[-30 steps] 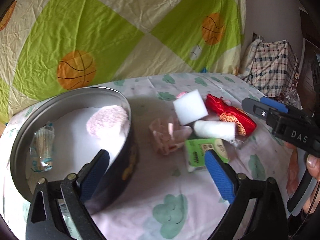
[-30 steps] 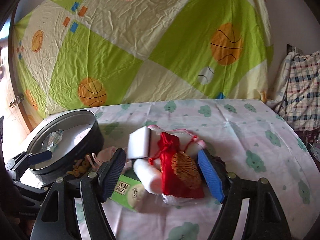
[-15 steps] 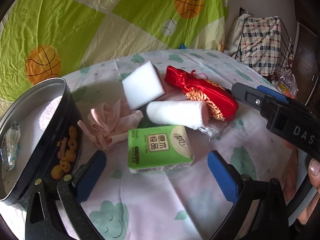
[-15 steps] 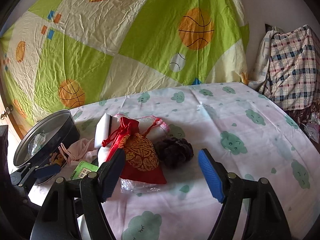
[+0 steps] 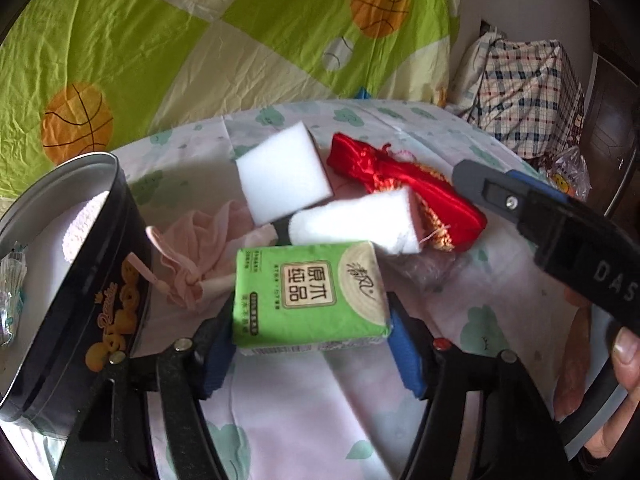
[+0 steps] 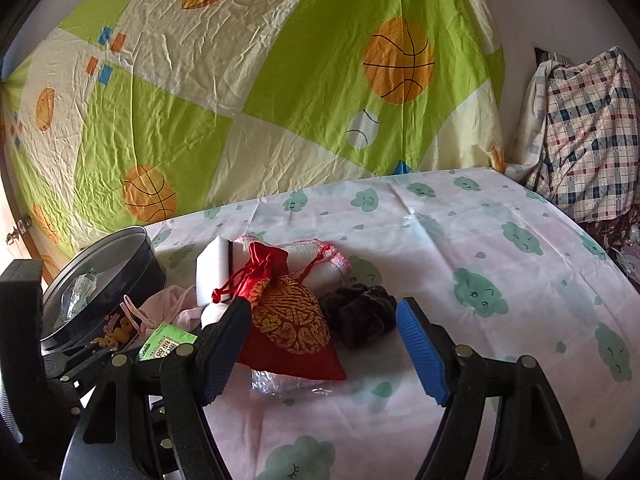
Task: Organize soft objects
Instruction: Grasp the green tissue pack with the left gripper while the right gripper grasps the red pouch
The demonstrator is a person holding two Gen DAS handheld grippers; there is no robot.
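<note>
A green tissue pack (image 5: 308, 294) sits between the blue pads of my left gripper (image 5: 310, 354), whose jaws touch its two sides. Behind it lie a white rolled cloth (image 5: 356, 224), a white sponge block (image 5: 284, 172), a pink fabric piece (image 5: 200, 256) and a red embroidered pouch (image 5: 404, 184). A round black tin (image 5: 92, 280) stands to the left with a pink puff (image 5: 86, 220) inside. My right gripper (image 6: 320, 344) is open, hovering over the red pouch (image 6: 288, 328) and a dark scrunchie (image 6: 360, 316).
A clear plastic wrapper (image 6: 288, 386) lies under the pouch. A wrapped packet (image 5: 12, 280) lies in the tin. A basketball-print sheet (image 6: 280, 80) hangs behind the table. A plaid bundle (image 6: 584, 136) sits at the right. The clouded tablecloth (image 6: 500, 260) stretches to the right.
My left gripper moved forward and its jaws closed in on the green tissue pack. My right gripper shifted slightly closer to the pouch and scrunchie, still open.
</note>
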